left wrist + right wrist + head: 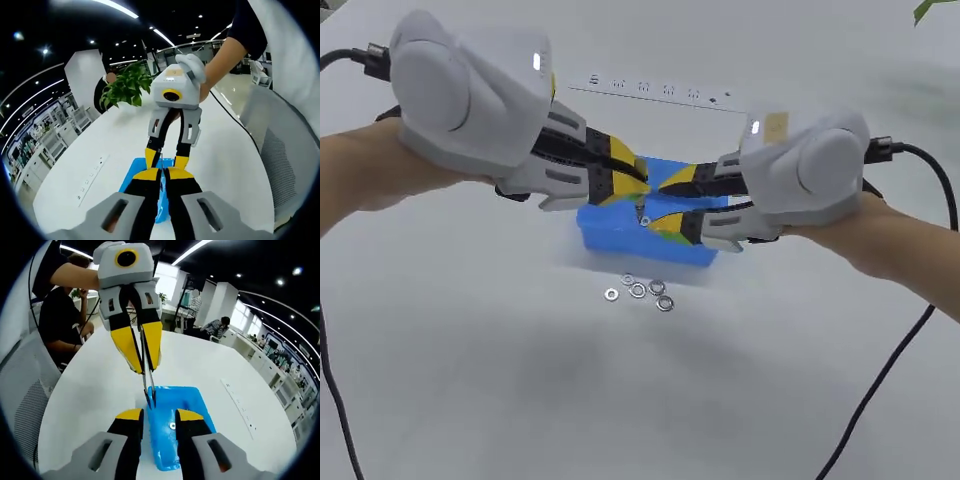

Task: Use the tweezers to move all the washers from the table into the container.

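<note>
1. A cluster of washers (638, 290), five as far as can be counted, lies on the white table (470, 380). It sits below both claws and just in front of the container's near wall.
2. One washer (172, 426) lies inside the blue container (610, 232), directly ahead of the right claw (160, 415) and framed by its jaws.
3. The tweezers (148, 390) are clenched between the jaws of the left claw (640, 177). Their tips point down over the container's near end, close in front of the right claw. Whether the tips carry a washer is too small to tell.
4. The right claw is released: its jaws stand apart with nothing between them, facing the left claw tip to tip above the container.
5. Judged from this, the task is in its early part, with one washer delivered and the table cluster yet to be picked up.
6. A white power strip (655, 90) lies beyond the container, on its far side from both claws. Black cables (880, 380) trail from each claw toward the person.
7. Nothing lies between the tweezers and the cluster. The main hindrance is how tightly the washers are bunched, and some look to be touching.
</note>
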{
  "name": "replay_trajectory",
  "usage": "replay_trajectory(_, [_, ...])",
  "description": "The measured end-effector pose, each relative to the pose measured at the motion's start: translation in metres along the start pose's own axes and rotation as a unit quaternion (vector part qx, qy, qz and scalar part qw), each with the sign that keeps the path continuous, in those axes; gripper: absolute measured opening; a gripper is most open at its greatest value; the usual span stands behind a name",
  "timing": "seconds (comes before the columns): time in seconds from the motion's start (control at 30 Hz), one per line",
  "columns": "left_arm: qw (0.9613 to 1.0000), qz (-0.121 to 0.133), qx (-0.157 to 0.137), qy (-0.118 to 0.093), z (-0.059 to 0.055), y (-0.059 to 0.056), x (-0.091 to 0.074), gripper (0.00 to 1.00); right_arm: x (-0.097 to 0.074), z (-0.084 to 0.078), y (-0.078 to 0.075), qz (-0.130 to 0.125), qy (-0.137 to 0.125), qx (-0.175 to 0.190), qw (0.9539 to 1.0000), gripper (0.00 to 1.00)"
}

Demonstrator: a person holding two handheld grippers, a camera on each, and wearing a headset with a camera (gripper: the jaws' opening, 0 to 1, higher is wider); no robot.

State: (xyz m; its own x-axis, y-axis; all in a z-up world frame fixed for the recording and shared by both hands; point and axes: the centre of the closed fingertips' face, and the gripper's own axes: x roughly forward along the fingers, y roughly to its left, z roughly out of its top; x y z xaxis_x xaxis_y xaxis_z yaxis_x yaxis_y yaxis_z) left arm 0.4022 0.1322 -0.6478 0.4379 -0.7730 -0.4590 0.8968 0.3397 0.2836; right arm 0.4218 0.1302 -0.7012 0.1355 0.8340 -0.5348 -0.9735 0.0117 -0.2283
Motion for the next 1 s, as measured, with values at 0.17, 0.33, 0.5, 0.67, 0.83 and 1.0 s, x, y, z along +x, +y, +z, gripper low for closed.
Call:
replay_trajectory(0.17, [1.0000, 0.004, -0.006, 0.000, -0.001, -0.010, -0.010, 0.08, -0.015, -0.004, 0.004, -0.015, -0.003, 0.017, 0.9997, 0.31])
replay_trajectory(0.33, [0.9999, -0.006, -0.008, -0.005, -0.001, -0.031, -0.016, 0.08, -0.027, 0.000, 0.025, -0.005, -0.046, 0.071, 0.9964, 0.34])
replay_trajectory(0.5, [0.9998, -0.016, -0.014, 0.004, -0.013, -0.049, -0.013, 0.08, -0.030, -0.024, 0.045, 0.004, -0.008, 0.064, 0.9979, 0.38])
replay_trajectory(0.67, [0.9996, -0.017, -0.022, 0.004, -0.020, -0.061, -0.007, 0.08, -0.032, -0.038, 0.057, 0.004, -0.003, 0.080, 0.9968, 0.39])
replay_trajectory(0.83, [0.9994, -0.015, -0.029, 0.008, -0.031, -0.065, -0.004, 0.08, -0.030, -0.046, 0.065, 0.009, 0.003, 0.091, 0.9958, 0.46])
replay_trajectory(1.0, [0.9991, -0.011, -0.039, 0.015, -0.044, -0.067, -0.002, 0.08, -0.027, -0.055, 0.067, 0.011, 0.010, 0.100, 0.9948, 0.53])
